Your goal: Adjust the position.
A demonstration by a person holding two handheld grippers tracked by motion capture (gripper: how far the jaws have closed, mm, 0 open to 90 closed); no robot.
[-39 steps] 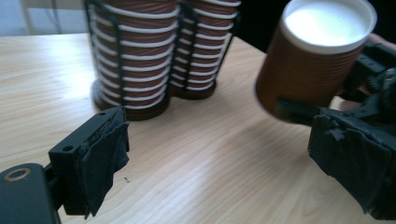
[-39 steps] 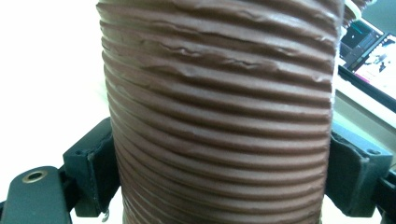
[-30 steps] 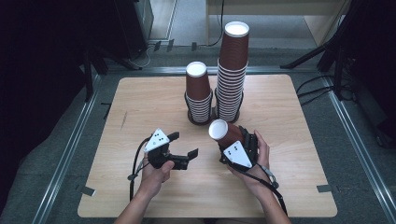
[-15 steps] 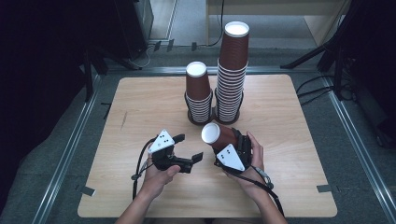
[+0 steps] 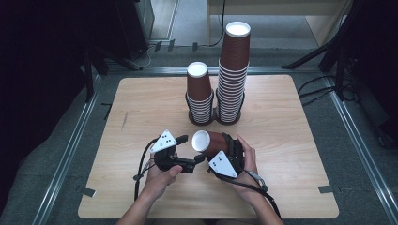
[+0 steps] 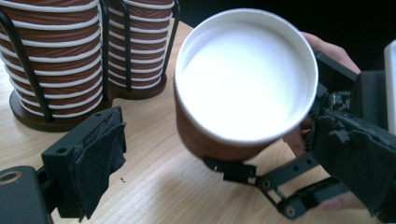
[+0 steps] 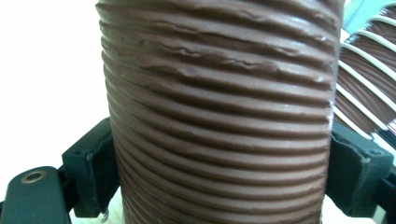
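We see the right gripper [image 5: 213,151] low and just right of centre in the high view, its jaws clamped on the ribbed brown wall of a paper cup [image 5: 209,142]. The cup lies on its side above the wooden table [image 5: 291,154], white mouth turned toward the left of the frame. In the right gripper view that cup [image 7: 219,116] stands between the 2 black jaws, both pads pressed against its sides.

The left gripper [image 5: 191,152] sits just left of it, low and centre in the high view. Its jaws stand wide and have just been closing a little. In the left gripper view the cup's open mouth [image 6: 245,77] faces us between those jaws, and we cannot see either pad touching it.

Above centre in the high view 2 stacks of matching cups stand in a black wire holder [image 5: 215,117]: the short stack [image 5: 199,91] on the left, the tall stack [image 5: 233,70] on the right.
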